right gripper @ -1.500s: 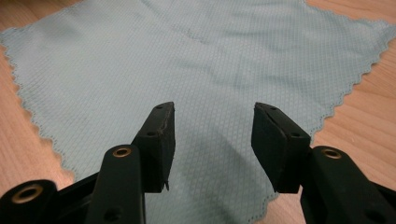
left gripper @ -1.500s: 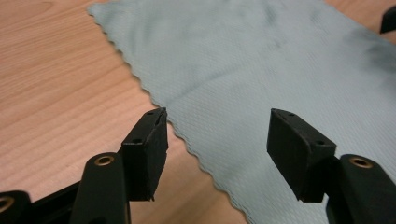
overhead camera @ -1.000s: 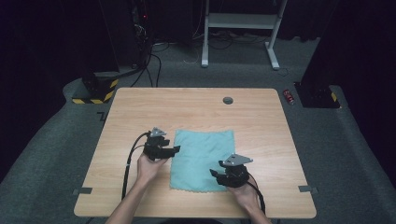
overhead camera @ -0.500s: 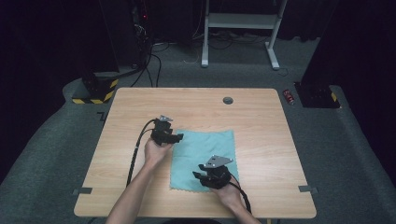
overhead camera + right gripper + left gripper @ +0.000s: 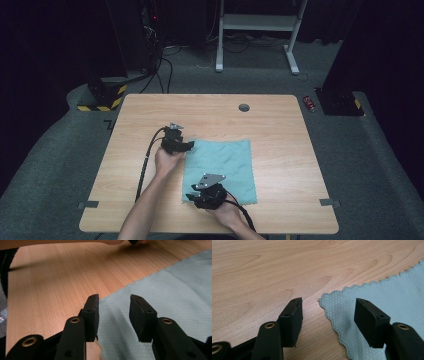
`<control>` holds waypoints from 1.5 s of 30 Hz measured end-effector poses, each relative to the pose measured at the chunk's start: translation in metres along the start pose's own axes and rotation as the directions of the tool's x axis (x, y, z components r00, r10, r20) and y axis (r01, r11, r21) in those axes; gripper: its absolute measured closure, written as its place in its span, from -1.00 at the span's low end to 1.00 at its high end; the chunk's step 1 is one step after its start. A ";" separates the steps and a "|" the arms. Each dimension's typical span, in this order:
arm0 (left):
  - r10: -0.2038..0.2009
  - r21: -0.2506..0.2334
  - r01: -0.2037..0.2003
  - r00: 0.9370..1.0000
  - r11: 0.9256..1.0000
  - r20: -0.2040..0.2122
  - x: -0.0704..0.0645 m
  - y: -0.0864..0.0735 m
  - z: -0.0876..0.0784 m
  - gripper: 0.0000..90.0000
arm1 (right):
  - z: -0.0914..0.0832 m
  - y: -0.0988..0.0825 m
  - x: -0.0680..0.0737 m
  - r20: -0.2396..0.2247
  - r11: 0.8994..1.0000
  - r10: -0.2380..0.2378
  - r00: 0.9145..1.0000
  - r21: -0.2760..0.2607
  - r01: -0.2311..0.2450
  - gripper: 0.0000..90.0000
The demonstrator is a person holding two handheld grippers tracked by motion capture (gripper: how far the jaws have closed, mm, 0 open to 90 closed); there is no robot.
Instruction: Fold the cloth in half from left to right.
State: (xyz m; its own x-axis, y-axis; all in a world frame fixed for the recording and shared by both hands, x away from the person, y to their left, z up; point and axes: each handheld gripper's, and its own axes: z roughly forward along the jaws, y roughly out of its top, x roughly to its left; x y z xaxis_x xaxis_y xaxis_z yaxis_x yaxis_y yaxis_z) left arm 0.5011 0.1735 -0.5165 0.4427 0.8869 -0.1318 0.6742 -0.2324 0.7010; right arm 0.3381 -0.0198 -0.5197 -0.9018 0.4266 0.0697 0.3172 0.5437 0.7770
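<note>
Both hands having slid to the teal cloth's left corners on the table, the left gripper is hovering open while the right gripper, just narrowed, is straddling the near corner ungripped, readying a fold

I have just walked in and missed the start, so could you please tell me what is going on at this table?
A person at a wooden table is working on a teal cloth that lies flat, with a two-jaw gripper in each hand. The left gripper is at the cloth's far left corner, jaws open astride the corner, not yet pinching it. The right gripper is at the near left corner; its jaws have just been closing, with the cloth's edge between them, but a gap shows and nothing is gripped yet.
</note>
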 end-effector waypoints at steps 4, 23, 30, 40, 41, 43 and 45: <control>0.013 -0.004 -0.013 1.000 1.000 -0.007 -0.001 0.000 0.001 -0.07 | 0.004 0.002 0.007 -0.018 1.000 -0.016 1.000 -0.001 0.016 0.32; 0.094 0.021 -0.093 0.995 0.995 -0.040 -0.012 0.008 0.008 0.29 | 0.017 0.005 0.022 0.036 0.994 -0.097 0.995 0.062 0.095 0.56; 0.086 0.022 -0.085 0.995 0.996 -0.059 -0.007 0.008 0.007 0.67 | 0.017 0.006 0.024 0.053 0.991 -0.121 0.991 0.071 0.117 0.84; 0.032 0.021 -0.032 0.999 0.999 -0.010 0.003 0.008 0.005 0.96 | 0.016 0.005 0.023 0.060 0.989 -0.131 0.990 0.071 0.126 0.98; 0.036 0.018 -0.035 0.999 0.999 -0.025 0.003 0.008 0.005 0.96 | 0.016 0.005 0.023 0.060 0.989 -0.131 0.990 0.070 0.126 0.98; 0.026 0.005 -0.026 0.999 1.000 -0.040 0.005 0.008 0.004 0.71 | 0.016 0.005 0.022 0.054 0.990 -0.126 0.991 0.070 0.122 0.98; 0.008 -0.008 -0.008 0.999 1.000 -0.033 0.008 0.009 0.003 0.63 | 0.016 0.005 0.022 0.054 0.990 -0.126 0.991 0.070 0.122 0.98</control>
State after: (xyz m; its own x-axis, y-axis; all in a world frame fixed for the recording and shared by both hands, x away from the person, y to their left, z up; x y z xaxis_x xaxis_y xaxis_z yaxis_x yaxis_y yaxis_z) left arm 0.5126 0.1769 -0.5137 0.4281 0.8979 -0.1028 0.6655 -0.2363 0.7080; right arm 0.3246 0.0043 -0.5242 -0.9174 0.3931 -0.0624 0.2248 0.6412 0.7337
